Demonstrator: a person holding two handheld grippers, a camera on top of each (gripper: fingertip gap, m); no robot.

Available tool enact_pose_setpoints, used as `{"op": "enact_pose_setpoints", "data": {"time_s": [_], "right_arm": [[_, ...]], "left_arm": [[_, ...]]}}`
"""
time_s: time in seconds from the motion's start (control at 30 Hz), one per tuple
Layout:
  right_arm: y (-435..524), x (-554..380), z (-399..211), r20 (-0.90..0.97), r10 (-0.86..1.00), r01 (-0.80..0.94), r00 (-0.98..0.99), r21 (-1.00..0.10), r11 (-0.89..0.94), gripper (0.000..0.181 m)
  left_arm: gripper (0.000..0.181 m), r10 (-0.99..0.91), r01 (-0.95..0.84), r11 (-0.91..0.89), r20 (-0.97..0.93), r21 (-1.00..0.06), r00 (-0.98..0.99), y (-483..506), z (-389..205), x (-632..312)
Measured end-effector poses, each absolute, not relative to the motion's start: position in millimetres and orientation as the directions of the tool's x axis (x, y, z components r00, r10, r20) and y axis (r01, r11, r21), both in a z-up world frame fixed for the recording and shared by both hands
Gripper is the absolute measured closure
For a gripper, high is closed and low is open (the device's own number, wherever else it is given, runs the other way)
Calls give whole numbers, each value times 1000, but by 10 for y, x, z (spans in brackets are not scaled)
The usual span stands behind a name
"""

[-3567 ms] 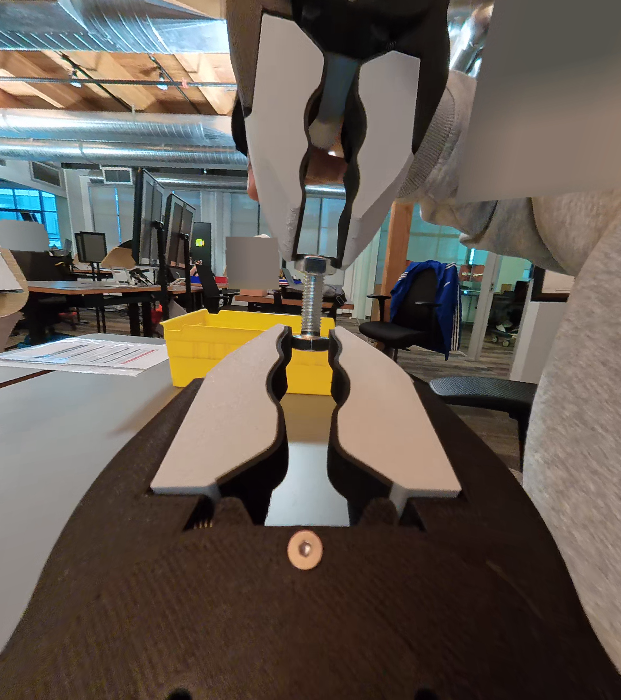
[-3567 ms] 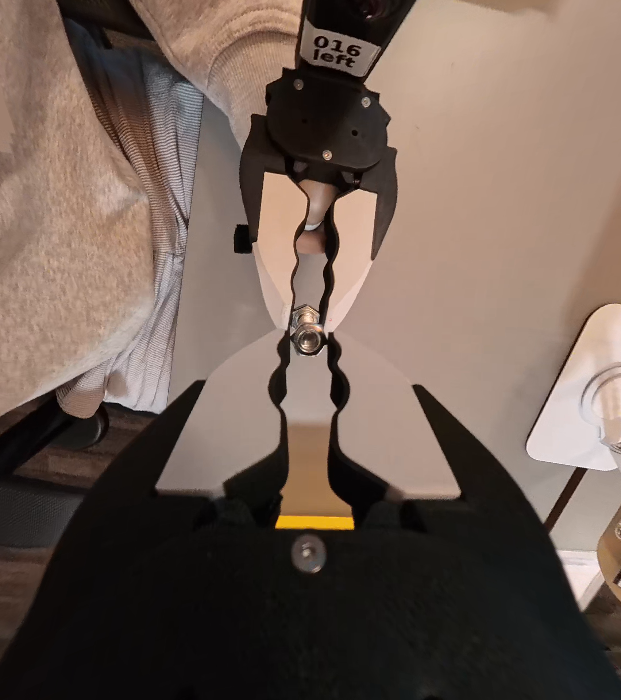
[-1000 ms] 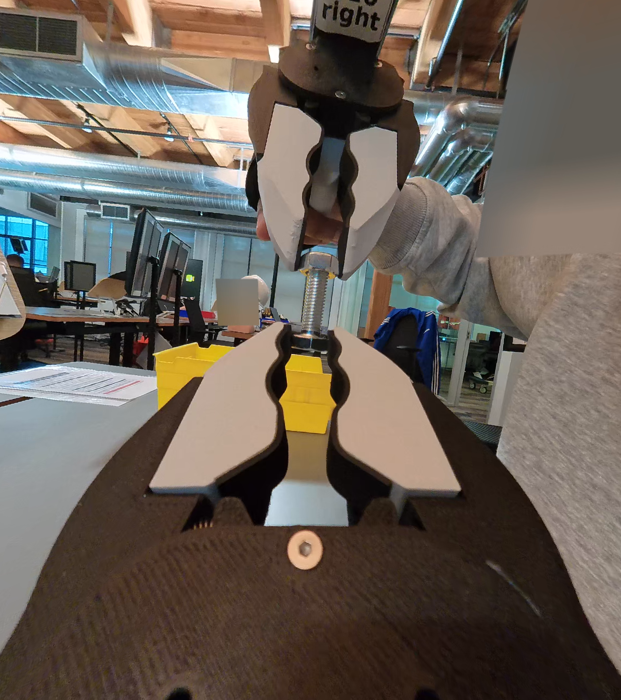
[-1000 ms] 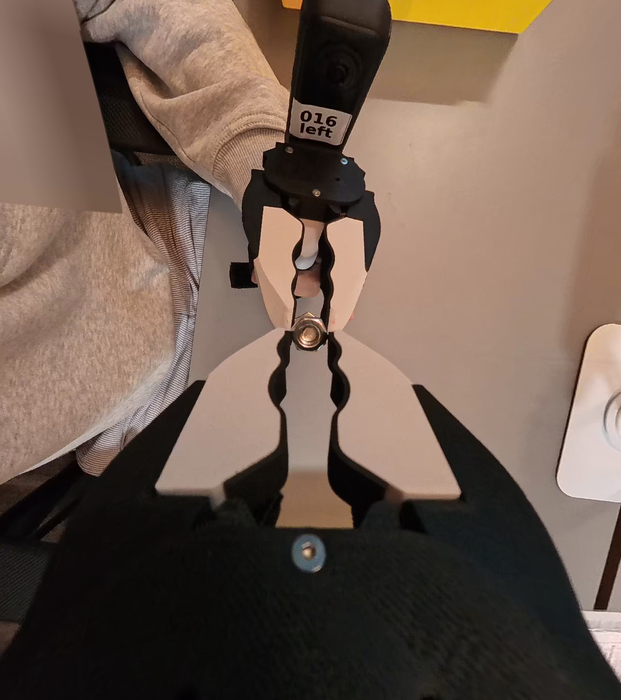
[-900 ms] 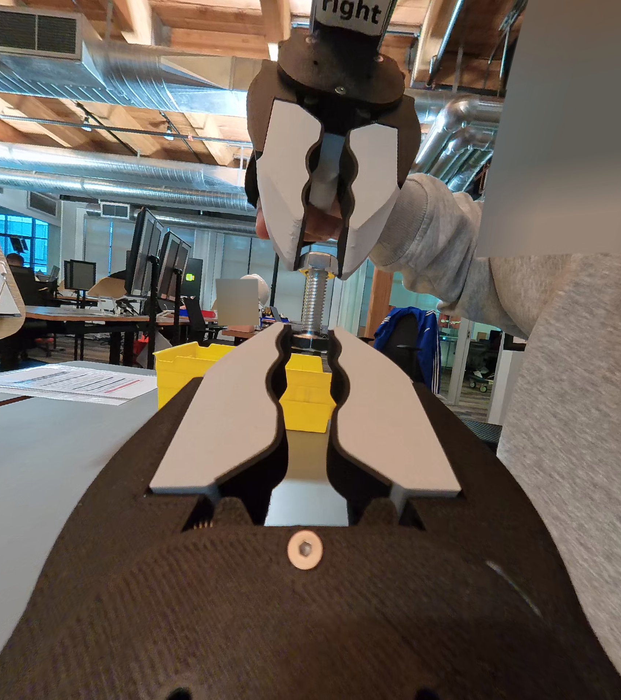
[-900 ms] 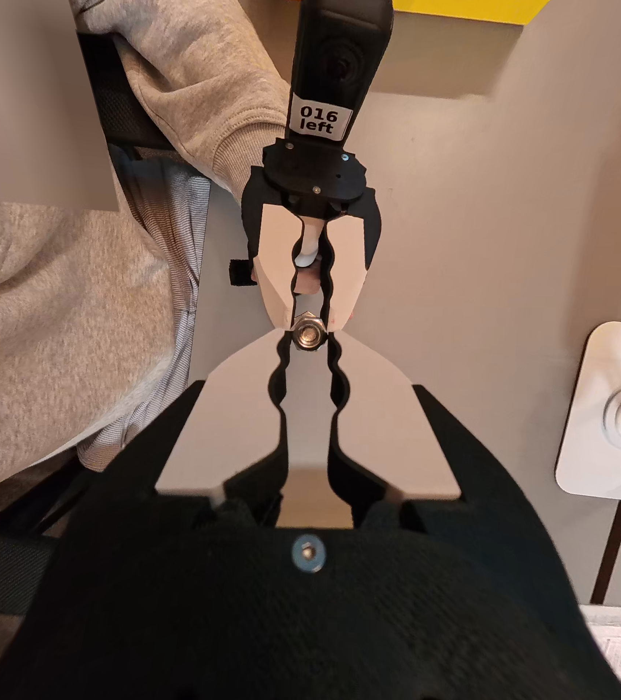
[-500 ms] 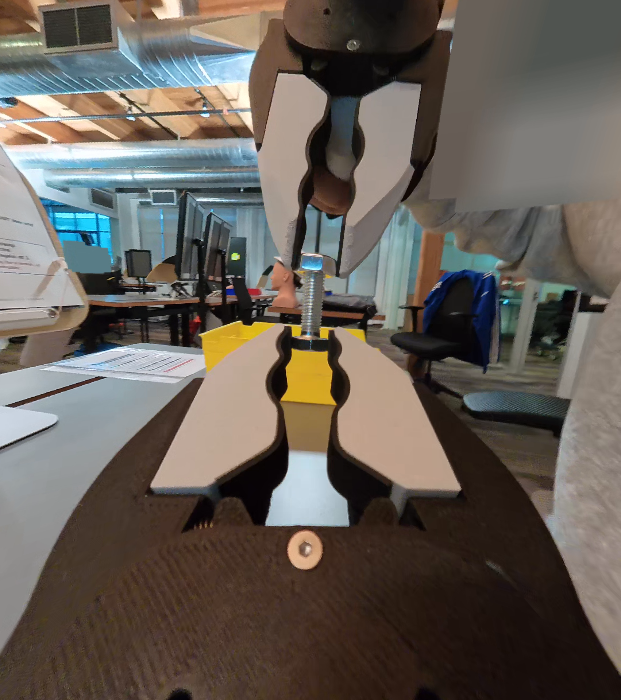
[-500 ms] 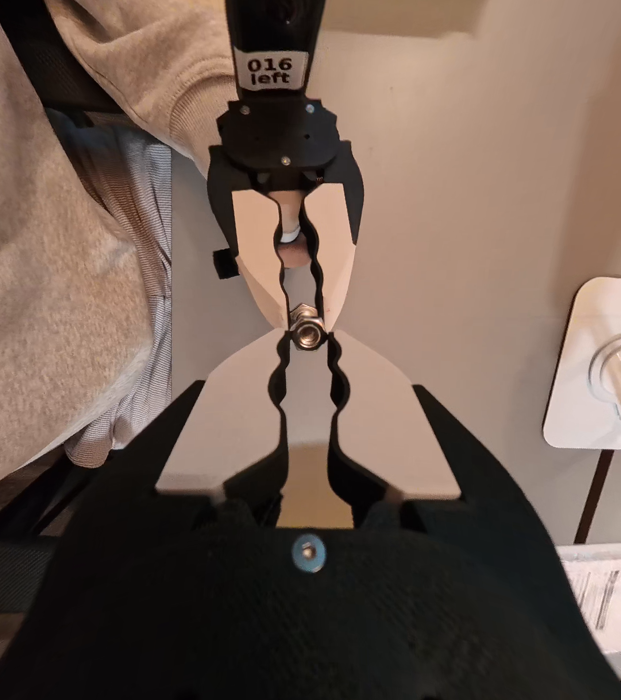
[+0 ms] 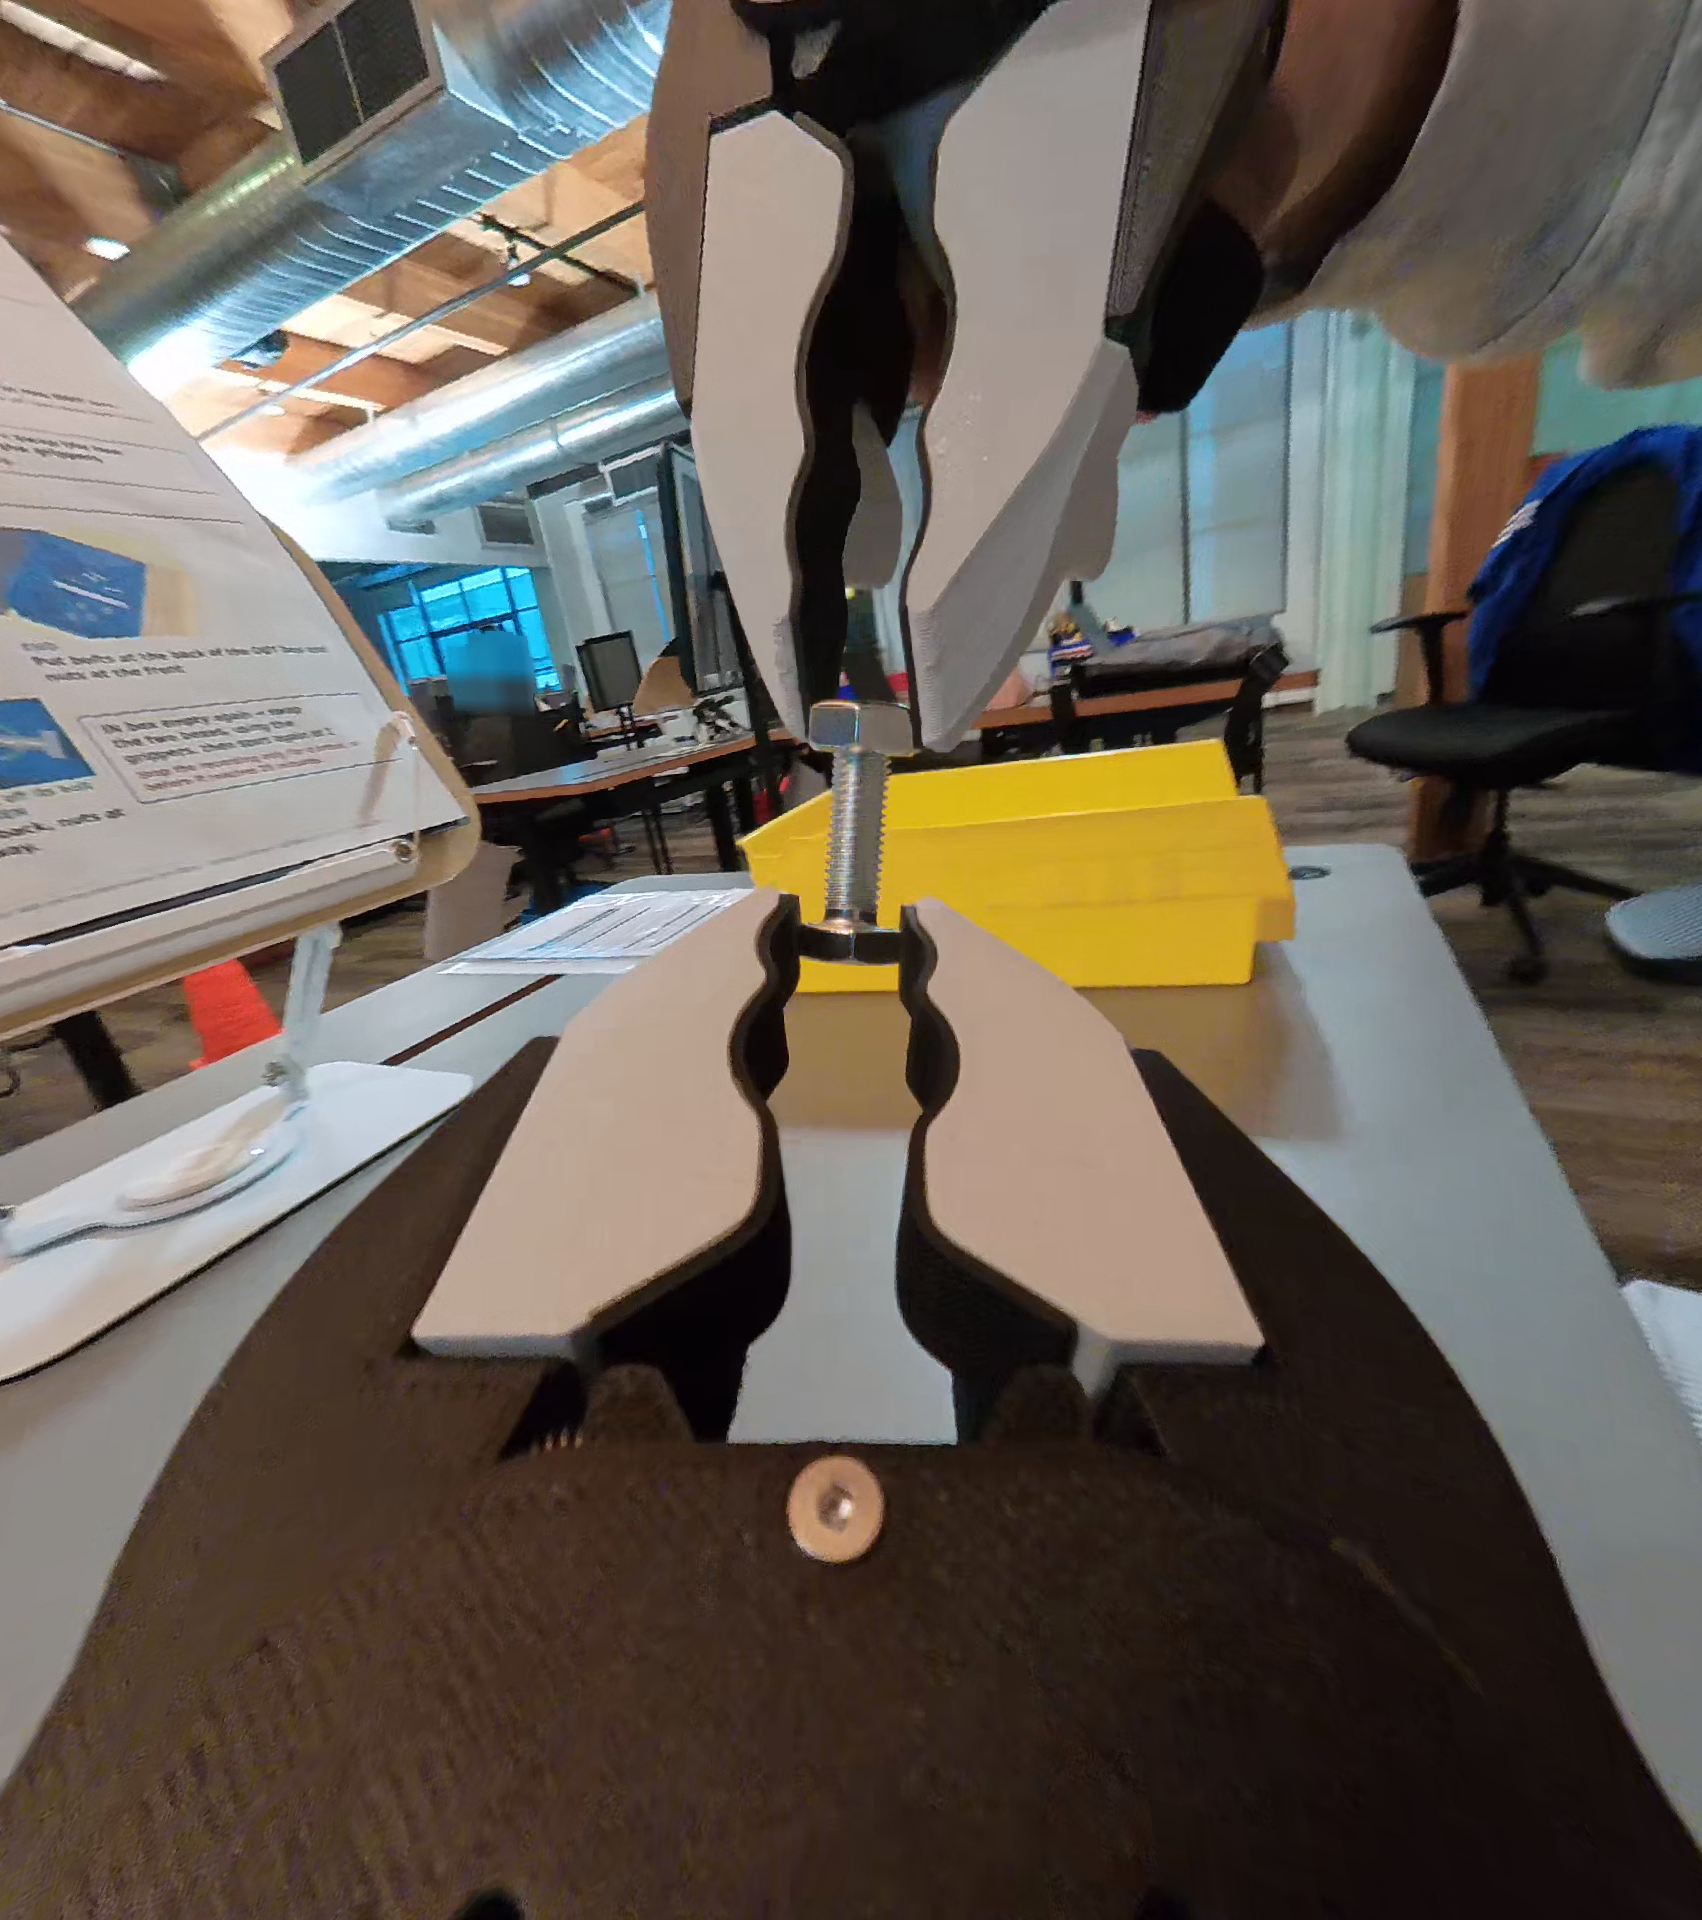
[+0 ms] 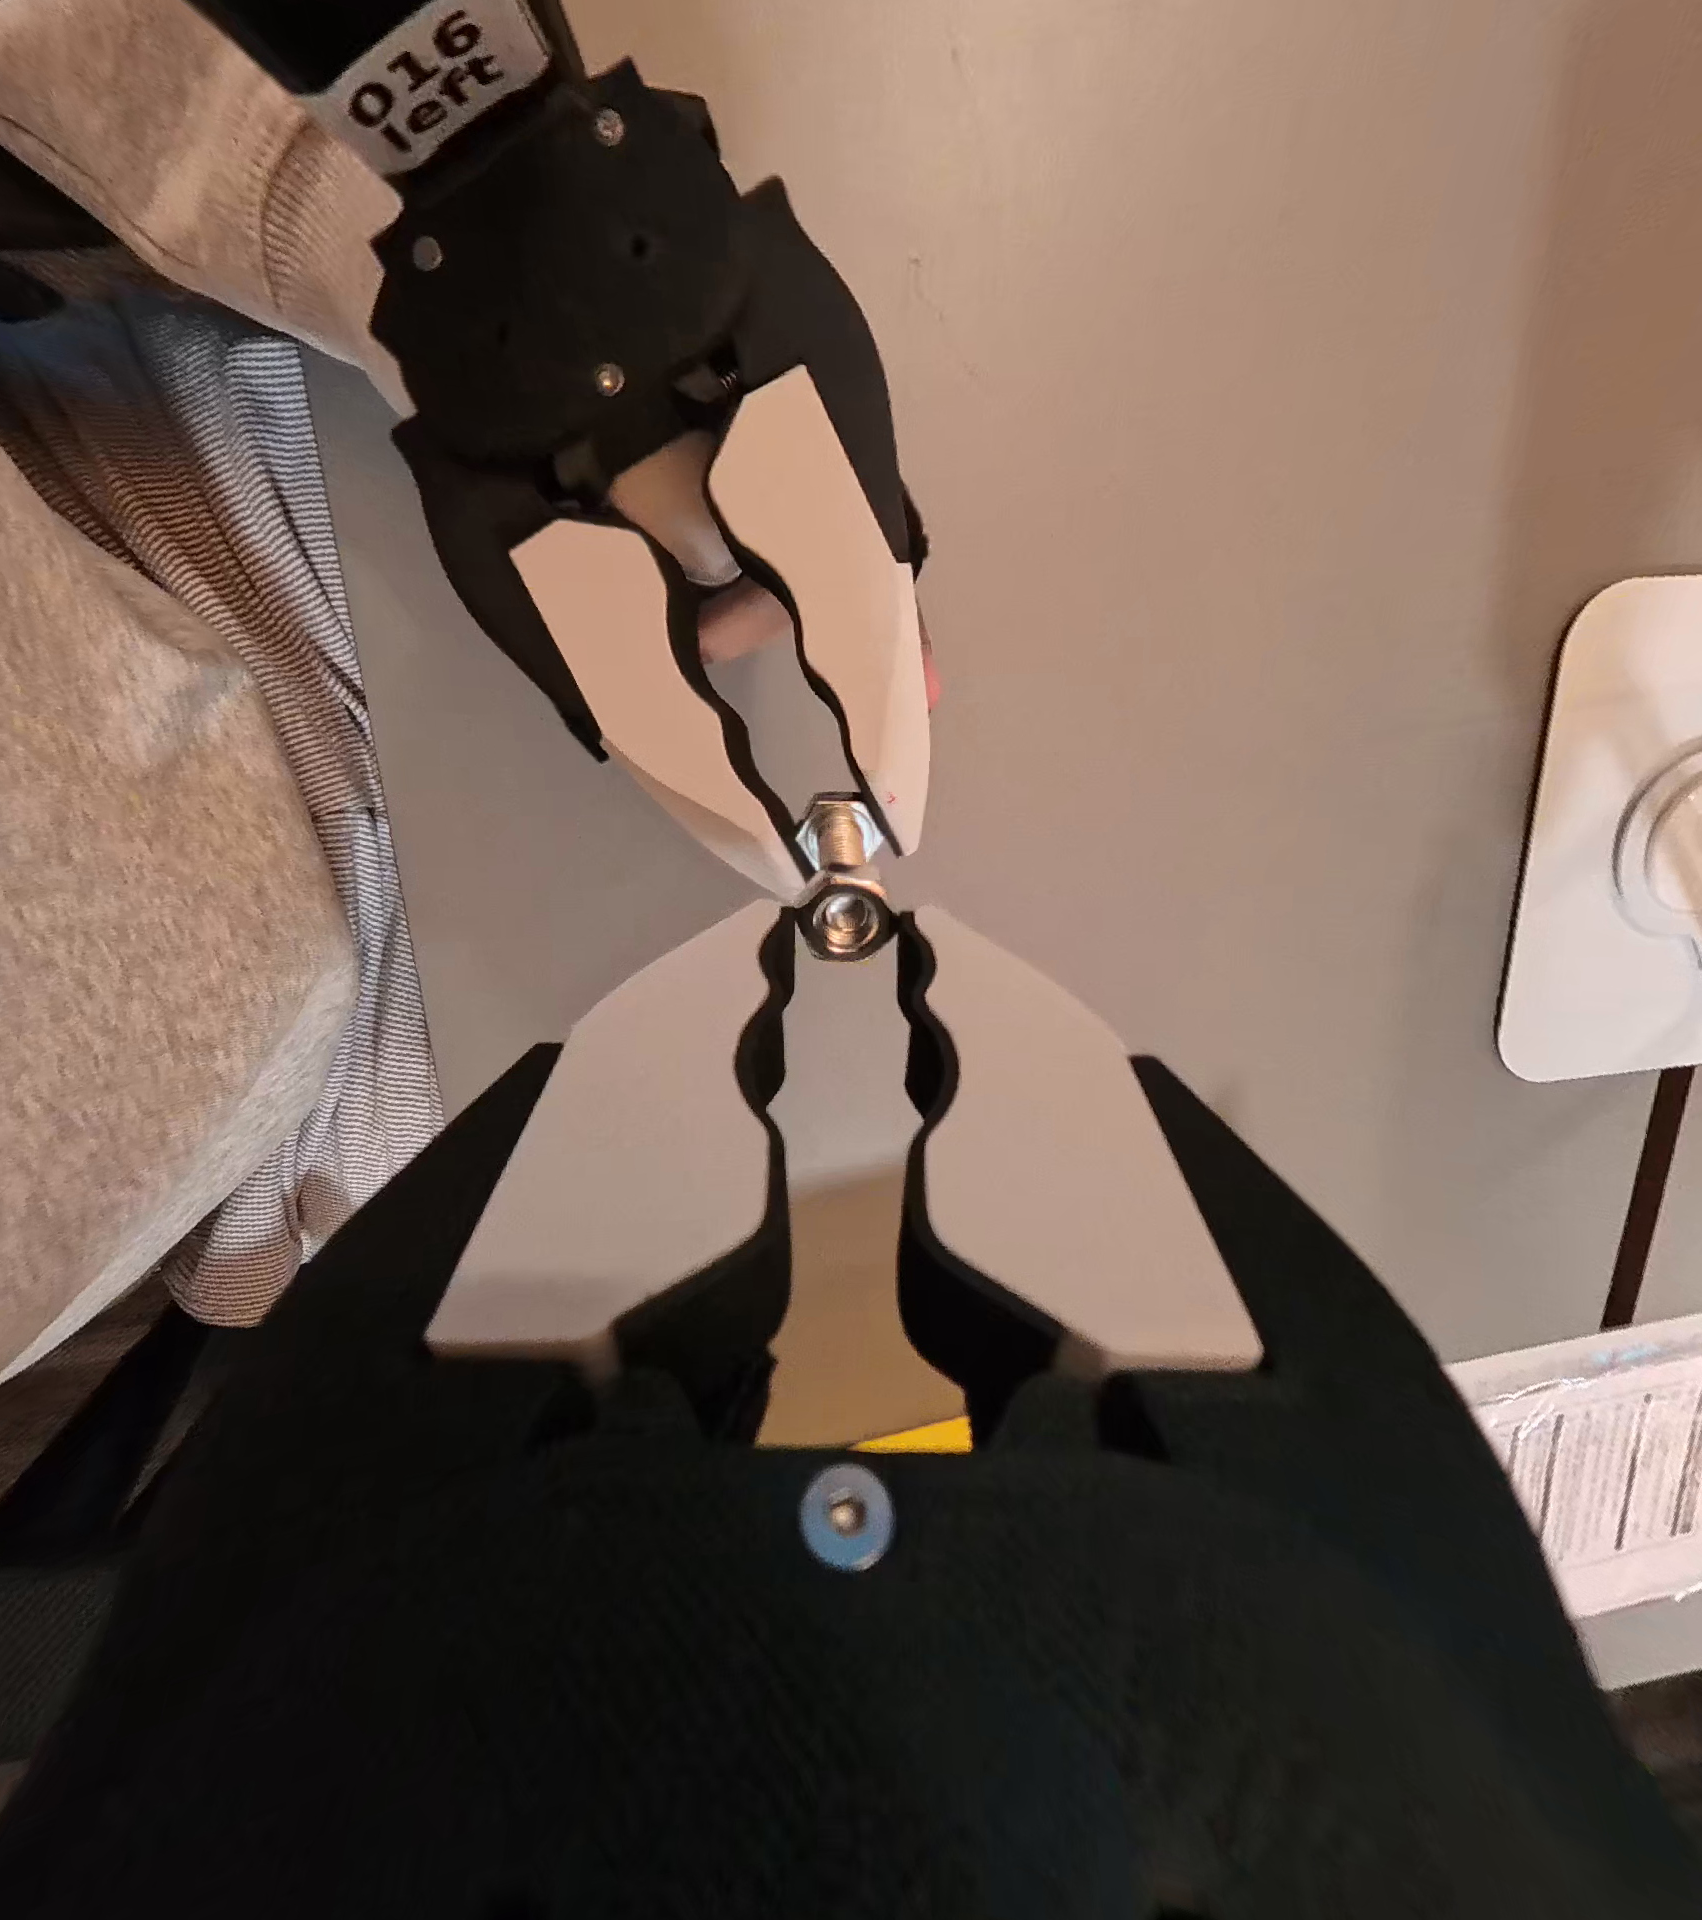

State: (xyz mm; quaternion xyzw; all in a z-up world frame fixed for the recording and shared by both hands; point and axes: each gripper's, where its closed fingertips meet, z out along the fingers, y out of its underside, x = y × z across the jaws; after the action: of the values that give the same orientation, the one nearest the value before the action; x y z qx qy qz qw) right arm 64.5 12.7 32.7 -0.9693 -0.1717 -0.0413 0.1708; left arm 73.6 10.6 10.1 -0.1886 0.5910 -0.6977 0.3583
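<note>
Bolt [image 9: 855, 821] upright: left tool [image 9: 849, 933] pinching its nut [image 9: 852, 943], right tool [image 9: 852, 717] clamped on the head. Yellow bin [image 9: 1034, 862] behind on tabletop [image 9: 1346, 1122], contents hidden.

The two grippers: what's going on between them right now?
A person holds both above a grey table. The left gripper is shut on a nut; the right gripper comes from above, shut on the head of a bolt standing upright in that nut. A yellow bin sits behind, a document stand to the left.
</note>
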Motion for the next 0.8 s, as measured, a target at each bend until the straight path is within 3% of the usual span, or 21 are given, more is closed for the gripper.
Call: {"op": "enact_pose_setpoints", "data": {"time_s": [0.37,0.8], "right_arm": [[113,705,251,134,259,287,957,-276,-917,162],[200,682,318,99,275,292,956,-347,-891,153]], "left_arm": [[162,-724,230,-35,-134,-973,-677,92,21,784],[162,-701,179,-156,-19,-971,-713,154,91,782]]}}
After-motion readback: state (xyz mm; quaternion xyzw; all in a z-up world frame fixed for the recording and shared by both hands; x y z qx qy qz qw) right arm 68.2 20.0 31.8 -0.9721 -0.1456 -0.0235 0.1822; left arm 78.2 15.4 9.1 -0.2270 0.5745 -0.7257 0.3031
